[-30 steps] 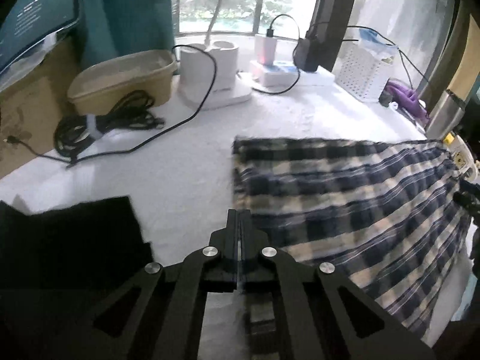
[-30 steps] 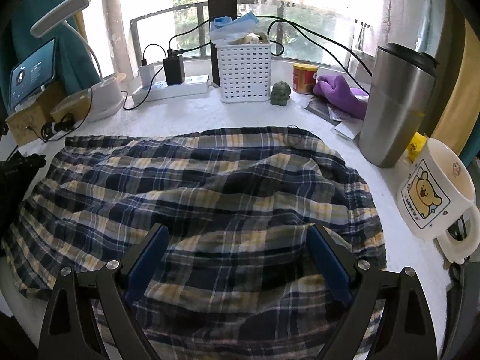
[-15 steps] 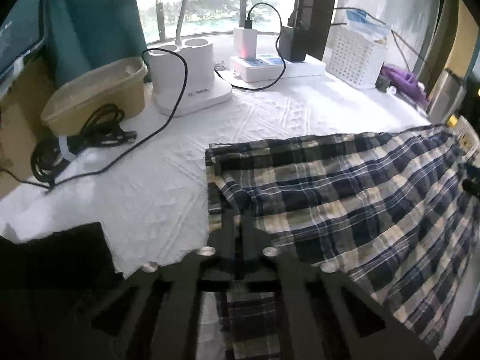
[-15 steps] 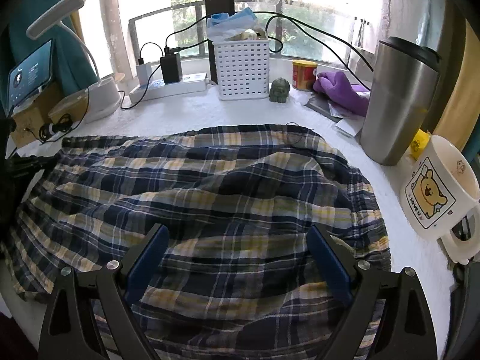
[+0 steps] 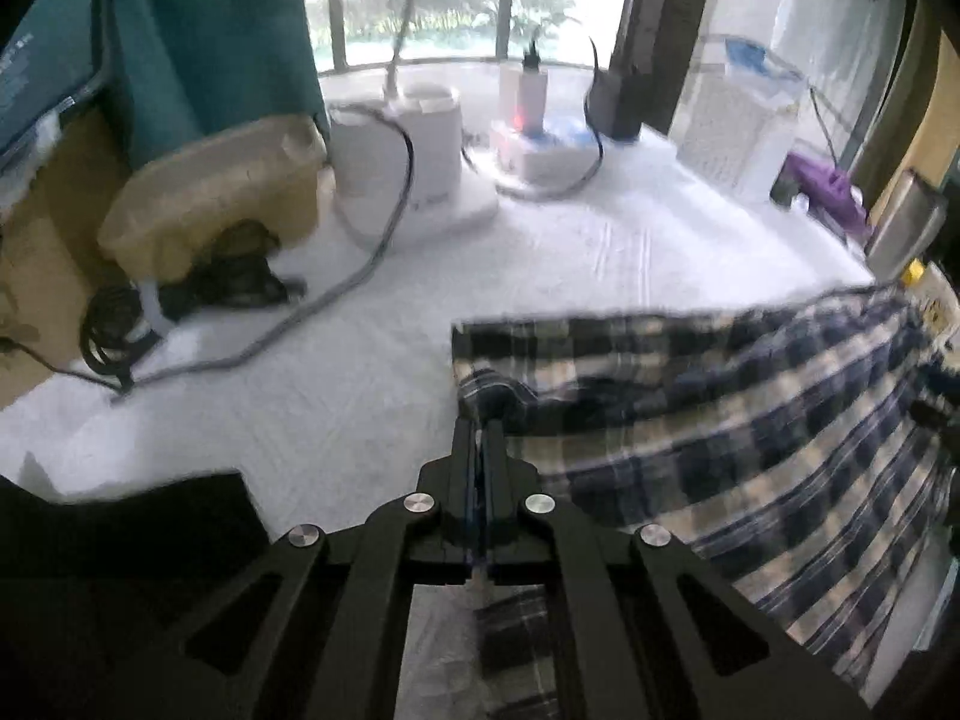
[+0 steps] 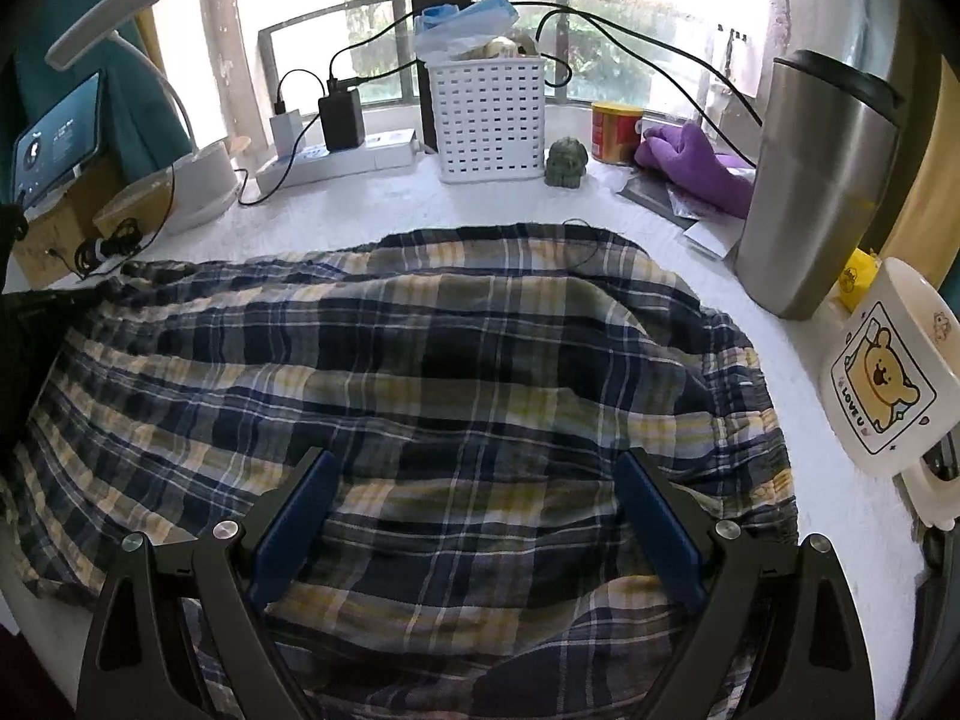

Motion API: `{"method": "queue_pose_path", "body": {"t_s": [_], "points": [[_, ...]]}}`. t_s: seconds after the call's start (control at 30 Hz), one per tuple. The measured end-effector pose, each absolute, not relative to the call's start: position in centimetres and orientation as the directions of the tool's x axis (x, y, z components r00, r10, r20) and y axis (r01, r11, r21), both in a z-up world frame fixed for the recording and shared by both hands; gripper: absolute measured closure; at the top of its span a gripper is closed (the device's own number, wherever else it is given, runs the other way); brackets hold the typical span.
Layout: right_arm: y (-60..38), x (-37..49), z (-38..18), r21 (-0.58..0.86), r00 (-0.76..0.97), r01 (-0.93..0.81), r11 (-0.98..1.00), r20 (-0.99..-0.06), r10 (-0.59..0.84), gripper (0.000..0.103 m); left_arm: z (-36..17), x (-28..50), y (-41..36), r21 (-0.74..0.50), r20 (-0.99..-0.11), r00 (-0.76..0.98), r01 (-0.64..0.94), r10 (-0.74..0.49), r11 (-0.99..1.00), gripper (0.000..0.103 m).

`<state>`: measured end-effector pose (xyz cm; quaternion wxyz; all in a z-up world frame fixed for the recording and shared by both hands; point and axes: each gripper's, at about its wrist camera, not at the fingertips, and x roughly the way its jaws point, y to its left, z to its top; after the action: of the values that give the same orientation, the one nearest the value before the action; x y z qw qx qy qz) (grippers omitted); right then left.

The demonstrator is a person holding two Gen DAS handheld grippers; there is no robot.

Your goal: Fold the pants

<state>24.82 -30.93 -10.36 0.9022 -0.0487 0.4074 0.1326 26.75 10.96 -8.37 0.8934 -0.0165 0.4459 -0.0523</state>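
Currently the left hand-held gripper (image 5: 480, 429) clenches the pants (image 5: 720, 420) hem at 12 o'clock, the right hand-held gripper (image 6: 474, 516) released above them; carry the fold across level, clear of the mug (image 6: 882, 372).

White-covered table (image 6: 372, 222) (cluttered) bears plaid pants (image 6: 420, 372), basket (image 6: 489, 114), tumbler (image 6: 816, 192).

Daylight came through a railed window (image 6: 516, 30) at twelve o'clock, green foliage beyond it. A dark vertical window post (image 6: 438, 12) split the glass. A teal fabric curtain (image 5: 210, 42) hung at ten o'clock. A white textured cloth-covered table (image 5: 600, 252) filled the foreground, brightly lit from behind.
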Motion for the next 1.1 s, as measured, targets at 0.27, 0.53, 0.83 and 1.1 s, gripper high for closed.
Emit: {"method": "queue_pose_path", "body": {"t_s": [0.27,0.53,0.83,1.1], "points": [[-30.9,24.8,-9.6,0.025,0.645,-0.272,0.962,-0.737,0.202,0.009,-8.8,30.0,10.3,-0.046,-0.804,0.583,0.140,-0.120,0.989,0.055],[-28.5,25.1,-7.7,0.032,0.654,-0.314,0.949,-0.717,0.241,0.009,-10.9,32.0,9.9,-0.003,-0.817,0.570,0.139,-0.083,0.990,0.054],[-21.7,30.2,-6.4,0.001,0.636,-0.435,0.900,-0.708,0.308,0.011,-10.2,32.8,10.2,0.005,-0.790,0.610,0.112,-0.065,0.994,0.053],[-16.9,34.2,-8.9,-0.049,0.571,-0.496,0.867,-0.771,0.283,0.014,-6.6,30.8,6.2,-0.035,-0.744,0.635,0.275,-0.209,0.961,0.053]]}}
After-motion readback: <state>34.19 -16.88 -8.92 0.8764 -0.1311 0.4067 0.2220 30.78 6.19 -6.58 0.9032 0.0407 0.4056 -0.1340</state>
